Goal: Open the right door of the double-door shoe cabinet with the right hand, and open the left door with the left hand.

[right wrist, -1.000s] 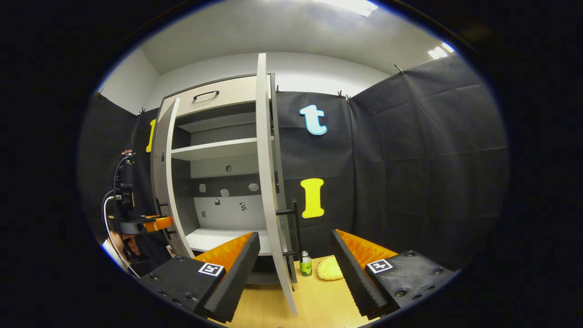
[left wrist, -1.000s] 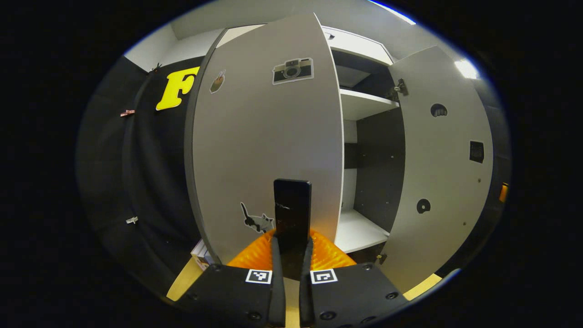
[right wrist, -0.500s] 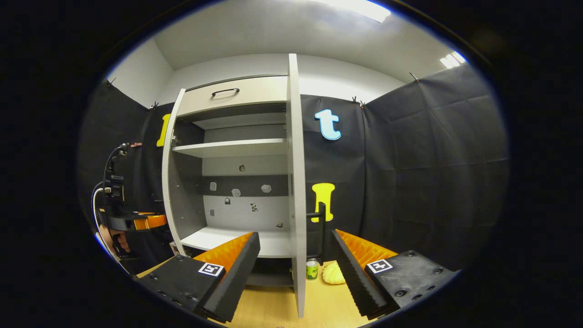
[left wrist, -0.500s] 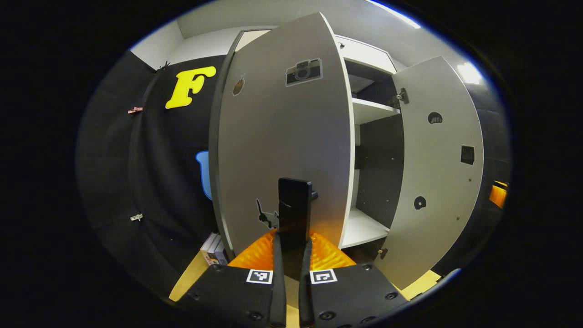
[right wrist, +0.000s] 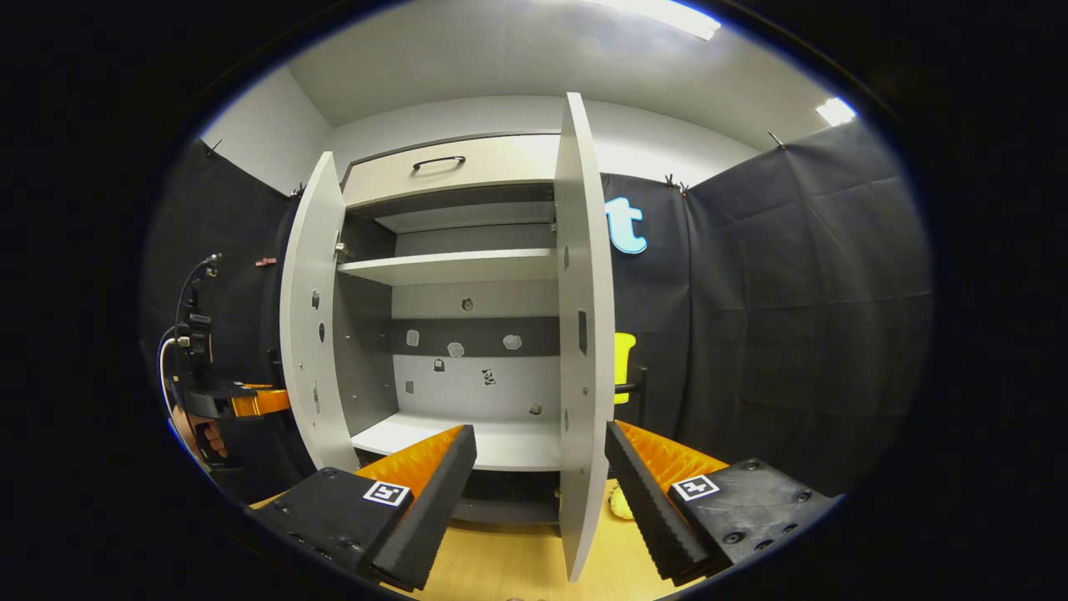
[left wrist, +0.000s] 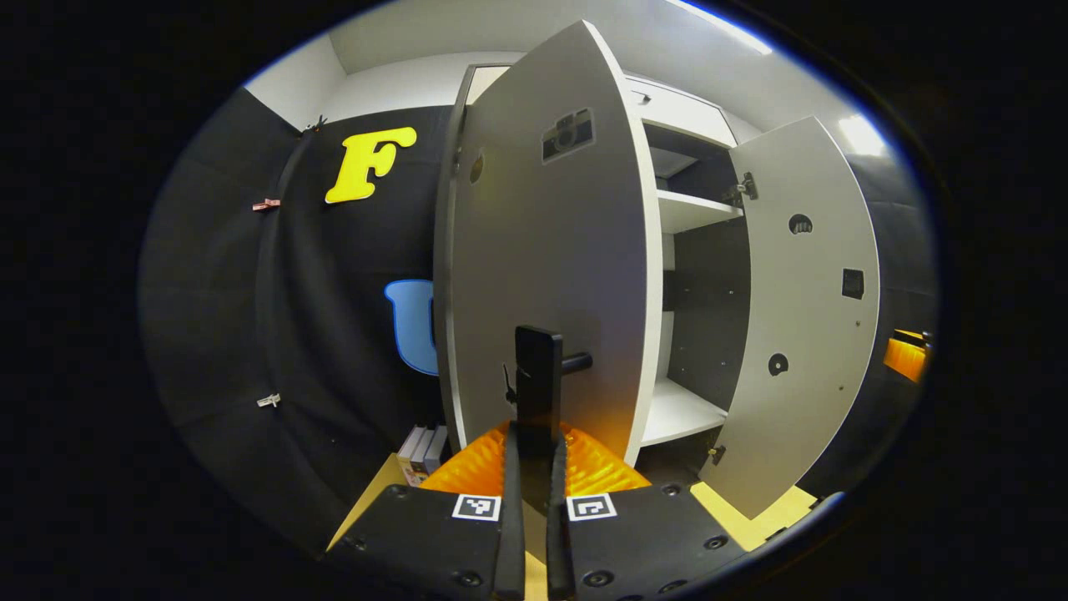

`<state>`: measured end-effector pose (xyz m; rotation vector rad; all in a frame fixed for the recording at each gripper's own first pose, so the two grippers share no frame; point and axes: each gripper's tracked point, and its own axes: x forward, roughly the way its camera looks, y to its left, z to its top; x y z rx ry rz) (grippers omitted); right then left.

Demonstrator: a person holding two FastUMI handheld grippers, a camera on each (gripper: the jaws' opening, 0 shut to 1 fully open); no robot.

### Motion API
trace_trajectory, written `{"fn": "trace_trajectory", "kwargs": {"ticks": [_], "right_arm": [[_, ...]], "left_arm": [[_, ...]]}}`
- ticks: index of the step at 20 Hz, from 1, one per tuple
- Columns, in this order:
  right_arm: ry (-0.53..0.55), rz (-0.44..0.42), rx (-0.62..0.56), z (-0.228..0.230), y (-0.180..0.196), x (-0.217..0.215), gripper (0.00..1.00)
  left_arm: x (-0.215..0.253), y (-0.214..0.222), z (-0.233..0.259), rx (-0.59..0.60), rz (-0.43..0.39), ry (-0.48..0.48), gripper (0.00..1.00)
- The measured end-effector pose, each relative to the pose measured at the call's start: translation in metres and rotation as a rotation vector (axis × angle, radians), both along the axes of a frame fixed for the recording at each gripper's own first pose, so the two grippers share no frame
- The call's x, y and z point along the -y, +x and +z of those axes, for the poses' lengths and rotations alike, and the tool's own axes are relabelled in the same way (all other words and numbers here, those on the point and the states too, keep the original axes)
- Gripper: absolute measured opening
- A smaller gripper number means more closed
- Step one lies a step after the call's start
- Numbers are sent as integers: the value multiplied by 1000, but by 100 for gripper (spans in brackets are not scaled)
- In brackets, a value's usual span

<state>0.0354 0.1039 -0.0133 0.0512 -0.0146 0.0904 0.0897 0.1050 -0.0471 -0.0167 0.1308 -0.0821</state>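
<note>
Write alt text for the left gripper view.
The left claw is shut on the black bar handle of the cabinet's left door, swung well open. Beyond it, the right door also stands open, showing white shelves.

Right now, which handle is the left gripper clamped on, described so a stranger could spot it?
Find the tall pale shoe cabinet with both doors swung open. On the outer face of its left door, low down, stands a dark upright bar handle, gripped by the left gripper. Unlike the curved drawer pull up top, it is straight and vertical.
</note>
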Motion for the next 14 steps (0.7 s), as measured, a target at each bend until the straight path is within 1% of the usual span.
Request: {"fn": "trace_trajectory", "kwargs": {"ticks": [3, 8, 10, 11, 13, 14], "right_arm": [[-4, 8, -4, -4, -4, -2, 98], [-7, 19, -3, -3, -9, -8, 98], [-5, 22, -8, -5, -9, -10, 98], [-1, 25, -10, -5, -10, -13, 98], [2, 37, -18, -7, -12, -18, 98], [0, 44, -19, -7, -12, -21, 98]], "left_arm": [[-13, -4, 0, 1, 10, 13, 15], [-38, -10, 1, 16, 57, 28, 14], [-50, -11, 4, 27, 73, 51, 14], [-56, -13, 4, 32, 82, 67, 12], [-73, -14, 3, 35, 108, 83, 12], [-86, -14, 2, 38, 139, 86, 14]]}}
